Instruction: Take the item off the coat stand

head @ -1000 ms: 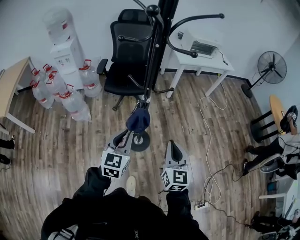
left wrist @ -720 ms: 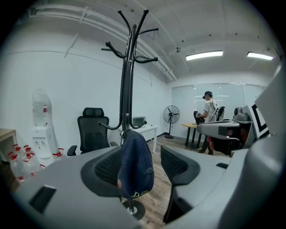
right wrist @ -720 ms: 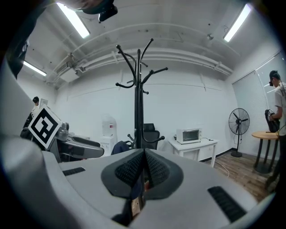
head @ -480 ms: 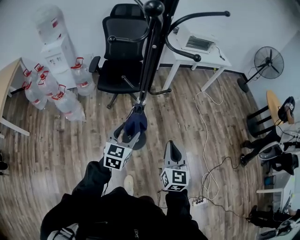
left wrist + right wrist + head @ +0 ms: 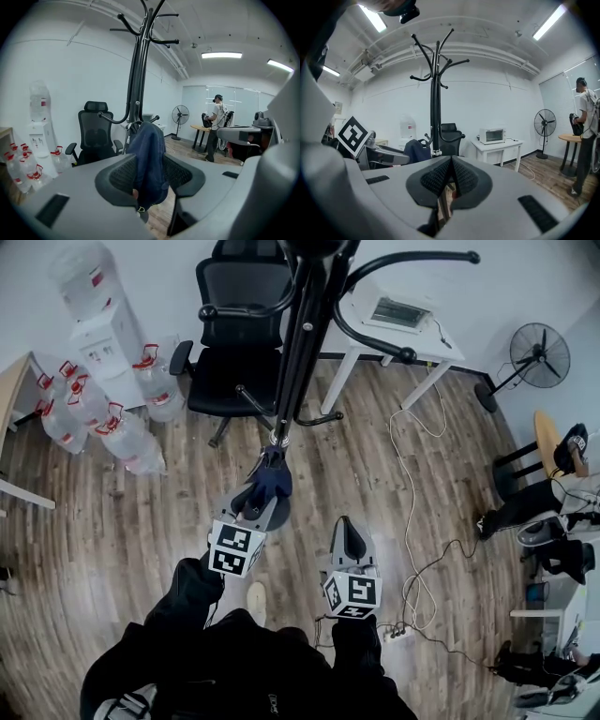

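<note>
Navy cloth [image 5: 149, 145] off a low peg of the coat stand [image 5: 138, 70], caught in the left gripper [image 5: 151, 180], jaws just closing, pads pressing fabric. Looks soft, light, floppy; wants a pinch on the bunched fold. Shows no readable label. Right gripper [image 5: 450, 180]: jaws together, empty.

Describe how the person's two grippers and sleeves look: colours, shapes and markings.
Both the left gripper and the right gripper are light grey plastic, tapering to tongs lined with black textured pads. Each carries a white cube printed with black square markers. The person wears black sleeves.
</note>
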